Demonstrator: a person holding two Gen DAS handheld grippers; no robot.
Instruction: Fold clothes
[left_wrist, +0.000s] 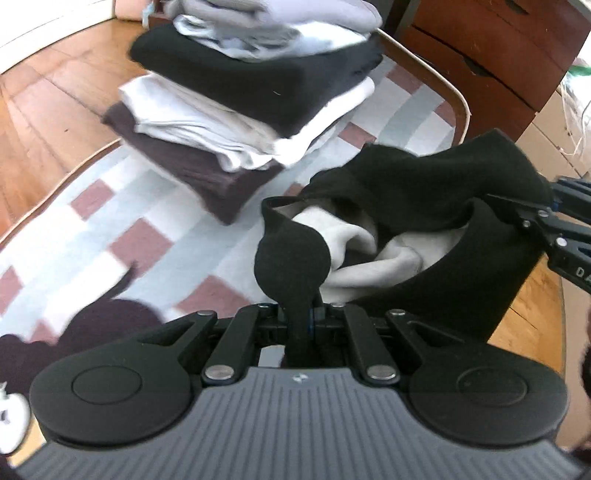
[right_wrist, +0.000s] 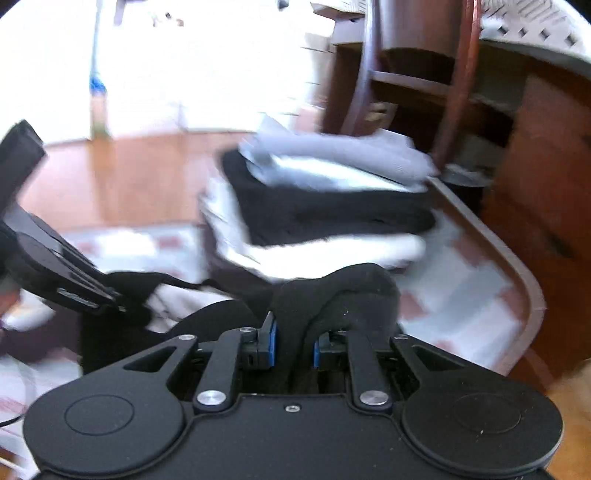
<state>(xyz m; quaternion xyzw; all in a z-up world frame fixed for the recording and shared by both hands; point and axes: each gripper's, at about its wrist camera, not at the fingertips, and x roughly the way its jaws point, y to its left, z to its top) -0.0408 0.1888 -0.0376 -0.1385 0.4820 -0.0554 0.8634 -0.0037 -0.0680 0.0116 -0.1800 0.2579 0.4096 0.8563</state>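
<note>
A black garment (left_wrist: 424, 192) with a pale grey lining (left_wrist: 369, 258) hangs bunched between both grippers above the checked rug. My left gripper (left_wrist: 301, 314) is shut on one black edge of it. My right gripper (right_wrist: 294, 345) is shut on another bunch of the same black garment (right_wrist: 343, 291); its blue pads (right_wrist: 272, 341) press the cloth. The right gripper (left_wrist: 554, 229) shows at the right edge of the left wrist view, and the left gripper (right_wrist: 92, 291) at the left of the right wrist view. Behind stands a stack of folded clothes (left_wrist: 251, 92), also blurred in the right wrist view as folded clothes (right_wrist: 325, 199).
A checked rug (left_wrist: 129, 221) with a tan border lies on a wooden floor (left_wrist: 48, 92). Dark wooden drawers (left_wrist: 491, 55) stand at the back right, cardboard boxes (left_wrist: 554, 122) beside them. A dark purple cloth (left_wrist: 92, 325) lies at the lower left. Chair legs (right_wrist: 458, 81) rise behind the stack.
</note>
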